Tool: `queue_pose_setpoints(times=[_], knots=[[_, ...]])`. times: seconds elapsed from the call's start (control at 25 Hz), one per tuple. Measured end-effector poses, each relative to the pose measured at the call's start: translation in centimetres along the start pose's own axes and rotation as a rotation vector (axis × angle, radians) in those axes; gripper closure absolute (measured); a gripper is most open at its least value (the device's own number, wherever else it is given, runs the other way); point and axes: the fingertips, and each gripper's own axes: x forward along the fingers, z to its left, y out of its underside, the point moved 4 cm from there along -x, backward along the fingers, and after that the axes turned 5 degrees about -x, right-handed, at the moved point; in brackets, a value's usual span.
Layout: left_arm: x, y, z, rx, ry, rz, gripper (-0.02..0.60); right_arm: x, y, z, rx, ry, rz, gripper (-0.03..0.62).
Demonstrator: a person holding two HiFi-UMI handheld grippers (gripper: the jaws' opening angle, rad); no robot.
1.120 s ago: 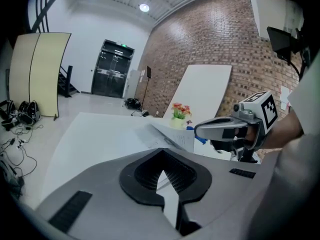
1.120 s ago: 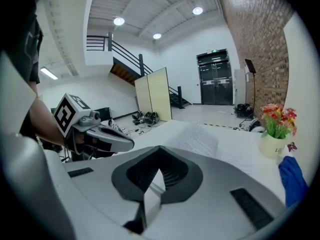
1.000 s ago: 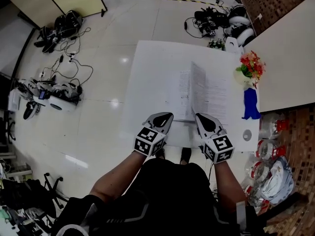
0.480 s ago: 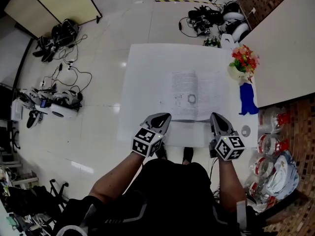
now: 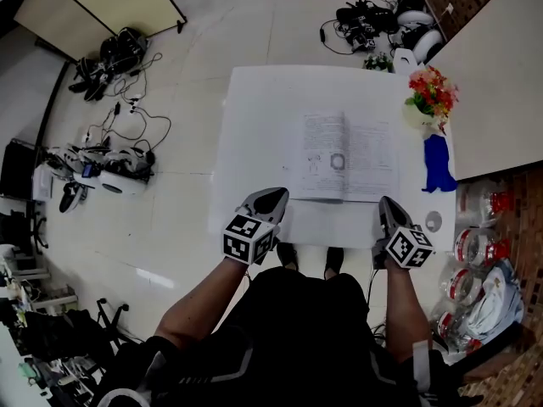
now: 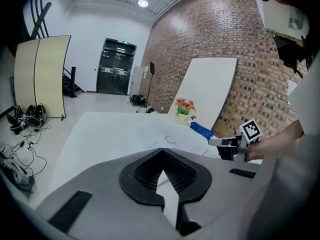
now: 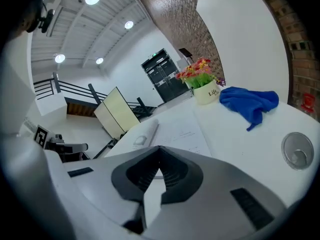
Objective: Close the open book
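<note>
The open book (image 5: 348, 157) lies flat on the white table (image 5: 254, 125), with a ring-shaped picture on its left page. Both grippers hover at the table's near edge, short of the book and apart from it. My left gripper (image 5: 263, 202) is off the book's near left corner, my right gripper (image 5: 389, 214) off its near right corner. Both are shut with nothing between the jaws. In the left gripper view the book (image 6: 160, 134) lies beyond the shut left gripper (image 6: 161, 151). The right gripper view shows the book (image 7: 175, 131) ahead of the shut right gripper (image 7: 160, 149).
A pot of flowers (image 5: 433, 96) stands at the table's far right. A blue cloth (image 5: 439, 164) and a small round lid (image 5: 433, 221) lie nearer along the right edge. A second white table (image 5: 501, 75) adjoins on the right. Cables and gear (image 5: 110, 159) litter the floor.
A page that stood upright in the middle of the book has come down, and the book now lies flat. My right gripper has drawn back and to the right. The left has hardly moved.
</note>
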Motion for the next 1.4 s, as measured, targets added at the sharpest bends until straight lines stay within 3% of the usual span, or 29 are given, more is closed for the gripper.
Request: queue_pose_setpoints(times=[0.24, 0.44, 0.52, 0.68, 0.84, 0.96, 1.2, 1.4], knots=[[-0.7, 0.5, 0.6, -0.035, -0.025, -0.018, 0.586, 0.3, -0.1, 0.4, -0.043, -0.008, 0.025, 0.595], [-1.5, 0.6, 1.4, -0.063, -0.043, -0.051, 0.586, 1.4, -1.2, 3.7, -0.177, -0.050, 0.062, 0.595], [-2.0, 0.7, 1.9, -0.080, -0.055, -0.062, 0.586, 2.5, -1.5, 6.2, -0.331, -0.081, 0.109, 0.595], [-3.1, 1.2, 3.0, -0.107, -0.078, -0.079, 0.586, 5.3, -0.9, 12.8, -0.768, -0.177, 0.223, 0.577], [-4.1, 2.0, 3.9, -0.127, -0.088, -0.092, 0.586, 8.2, 2.6, 17.8, -1.245, -0.275, 0.400, 0.504], [-5.0, 2.7, 4.4, -0.140, -0.094, -0.097, 0.586, 9.8, 5.7, 19.6, -1.513, -0.327, 0.508, 0.485], [-5.8, 3.9, 5.2, -0.169, -0.090, -0.100, 0.586, 12.3, 9.4, 20.0, -1.791, -0.344, 0.605, 0.484], [-6.0, 4.2, 5.6, -0.171, -0.081, -0.107, 0.586, 13.3, 10.2, 20.0, -1.883, -0.325, 0.597, 0.485]])
